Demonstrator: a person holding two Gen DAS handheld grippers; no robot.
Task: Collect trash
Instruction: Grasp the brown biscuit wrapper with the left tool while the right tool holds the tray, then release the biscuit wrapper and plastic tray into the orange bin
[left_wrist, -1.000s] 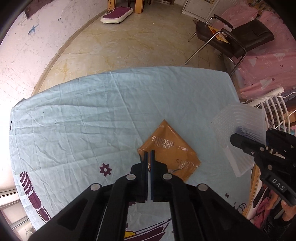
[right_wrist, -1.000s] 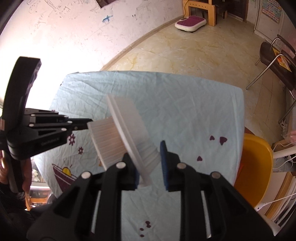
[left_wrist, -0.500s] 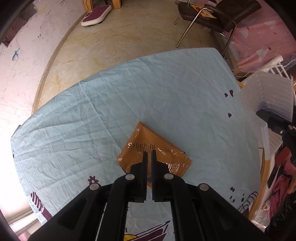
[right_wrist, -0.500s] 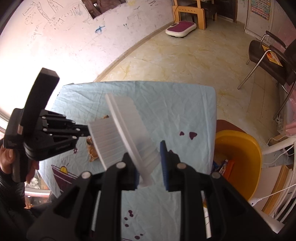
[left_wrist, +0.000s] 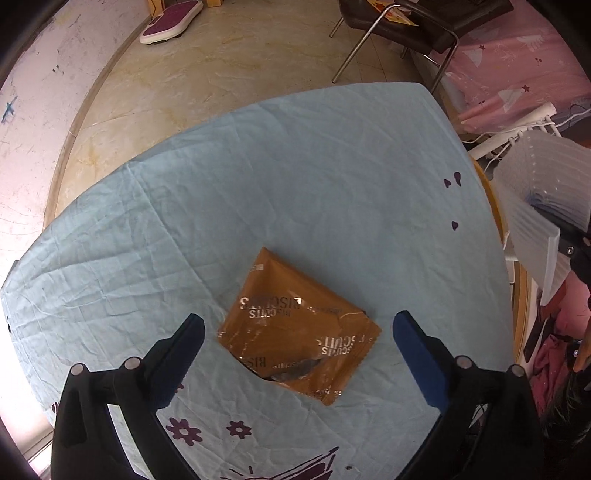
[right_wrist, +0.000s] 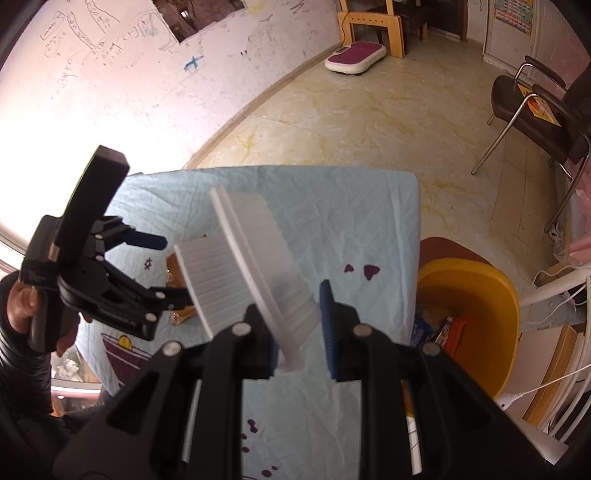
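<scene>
A: What colours lie on the tablecloth (left_wrist: 295, 177)?
B: It's pale blue with purple flowers; on it, a caramel-brown biscuit wrapper (left_wrist: 295, 332) with silver lettering.
A: Beside the tablecloth?
B: A yellow bin (right_wrist: 476, 284); above it, white ribbed plastic packaging (right_wrist: 255, 266).

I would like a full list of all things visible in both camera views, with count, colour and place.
biscuit wrapper: 1, brown, lying on the tablecloth between the open left fingers
plastic tray: 1, white, ribbed, held in the right gripper
tablecloth: 1, light blue with purple prints, covering the table
bin: 1, yellow, beside the table, some packets inside
chair: 1, black with metal frame, on the floor
left gripper: 1, black, open
right gripper: 1, black, shut on the tray
</scene>
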